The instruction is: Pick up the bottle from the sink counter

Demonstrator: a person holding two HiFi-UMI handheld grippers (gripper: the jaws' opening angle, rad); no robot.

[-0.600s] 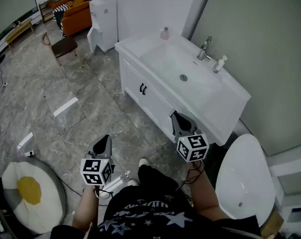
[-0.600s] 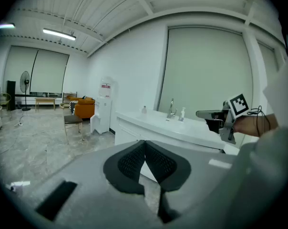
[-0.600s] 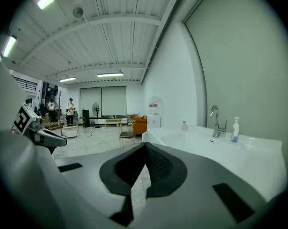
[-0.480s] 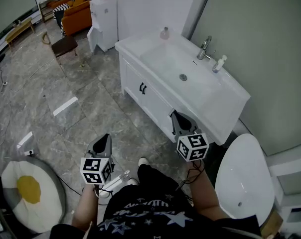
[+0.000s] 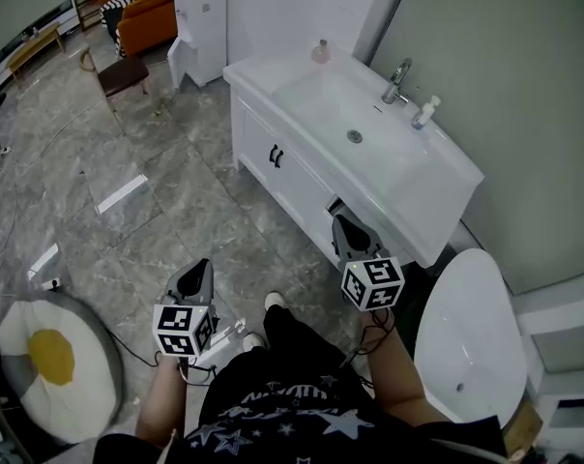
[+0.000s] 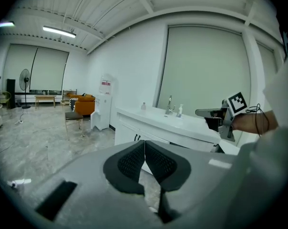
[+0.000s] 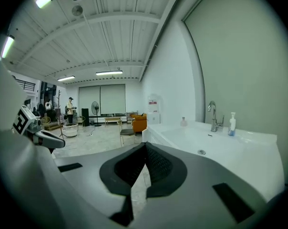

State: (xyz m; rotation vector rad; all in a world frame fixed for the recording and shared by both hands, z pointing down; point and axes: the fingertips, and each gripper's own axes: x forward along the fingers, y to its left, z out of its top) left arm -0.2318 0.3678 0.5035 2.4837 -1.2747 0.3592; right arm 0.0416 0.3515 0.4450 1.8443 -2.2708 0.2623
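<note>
A white sink counter stands ahead on the right. A small pinkish bottle sits on its far corner, and a white pump bottle stands beside the faucet. My right gripper is shut and empty, just short of the counter's near front edge. My left gripper is shut and empty over the floor, well clear of the counter. In the right gripper view the pump bottle and the small bottle lie far beyond the closed jaws. In the left gripper view both bottles are small and distant.
A white toilet stands at the right, close to the counter's near end. The cabinet doors face the marble floor. A water dispenser, an orange sofa and a chair are at the back left. An egg-shaped cushion lies at the lower left.
The head view has shifted slightly, so the sink and floor sit a little higher and further left. Both grippers stay shut and in nearly the same place.
</note>
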